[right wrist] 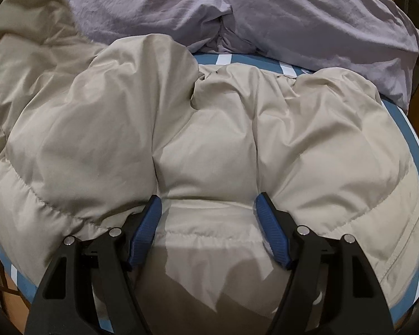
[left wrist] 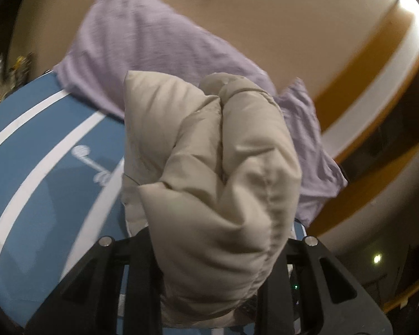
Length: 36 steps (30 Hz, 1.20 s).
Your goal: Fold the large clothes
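Note:
A beige padded jacket (right wrist: 198, 139) lies spread and rumpled on a blue surface with white stripes (right wrist: 413, 150). My right gripper (right wrist: 208, 209) is open, its blue pads (right wrist: 146, 231) pressed down on the jacket's padding, a bulge of fabric between them. In the left wrist view a thick bunch of the same beige jacket (left wrist: 209, 173) fills the middle and hides the fingertips of my left gripper (left wrist: 209, 251), which is shut on it and holds it lifted above the blue striped surface (left wrist: 42, 167).
A lilac quilt or garment (right wrist: 293, 14) lies crumpled at the far side of the surface and also shows in the left wrist view (left wrist: 142, 44). Beyond it are a tan wall (left wrist: 265, 22) and orange-and-white trim (left wrist: 363, 64).

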{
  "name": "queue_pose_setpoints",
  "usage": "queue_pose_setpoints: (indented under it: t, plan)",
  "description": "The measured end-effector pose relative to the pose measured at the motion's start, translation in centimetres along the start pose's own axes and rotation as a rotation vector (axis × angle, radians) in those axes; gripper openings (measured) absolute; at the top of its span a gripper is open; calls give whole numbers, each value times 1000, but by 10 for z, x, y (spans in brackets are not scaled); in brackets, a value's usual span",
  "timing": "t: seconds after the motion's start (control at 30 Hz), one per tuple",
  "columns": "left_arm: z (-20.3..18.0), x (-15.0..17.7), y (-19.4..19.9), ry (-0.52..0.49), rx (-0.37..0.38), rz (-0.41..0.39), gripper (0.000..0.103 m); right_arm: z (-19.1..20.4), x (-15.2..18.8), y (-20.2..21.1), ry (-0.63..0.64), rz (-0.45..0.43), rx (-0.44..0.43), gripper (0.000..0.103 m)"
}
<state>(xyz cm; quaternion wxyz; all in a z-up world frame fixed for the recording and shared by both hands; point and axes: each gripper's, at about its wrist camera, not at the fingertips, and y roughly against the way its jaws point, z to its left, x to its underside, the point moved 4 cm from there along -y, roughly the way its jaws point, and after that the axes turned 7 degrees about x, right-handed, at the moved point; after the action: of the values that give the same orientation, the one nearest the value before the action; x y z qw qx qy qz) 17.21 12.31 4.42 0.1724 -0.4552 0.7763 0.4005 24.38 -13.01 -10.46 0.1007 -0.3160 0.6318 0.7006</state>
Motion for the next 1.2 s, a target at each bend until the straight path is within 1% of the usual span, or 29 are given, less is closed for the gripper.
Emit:
queue_pose_setpoints:
  t: [0.13, 0.5, 0.63, 0.87, 0.9, 0.93, 0.97, 1.2]
  plan:
    - [-27, 3, -8, -51, 24, 20, 26, -5, 4, 5, -9, -3, -8, 72]
    - [-63, 16, -20, -111, 70, 65, 26, -16, 10, 21, -28, -22, -30, 72]
    - [-78, 24, -29, -137, 97, 92, 26, -25, 11, 30, -56, -47, -21, 72]
    - [-111, 43, -53, -183, 163, 159, 26, -49, 15, 45, -82, -82, 24, 72]
    - [-117, 48, -58, -192, 176, 174, 26, -52, 16, 46, -86, -86, 32, 73]
    - [-122, 52, -63, -200, 187, 187, 26, -58, 16, 48, -94, -93, 55, 78]
    - [-126, 56, -66, -206, 195, 198, 26, -63, 17, 50, -103, -99, 77, 79]
    - [-158, 89, -102, -258, 248, 303, 26, -114, 34, 53, -220, -85, 163, 80]
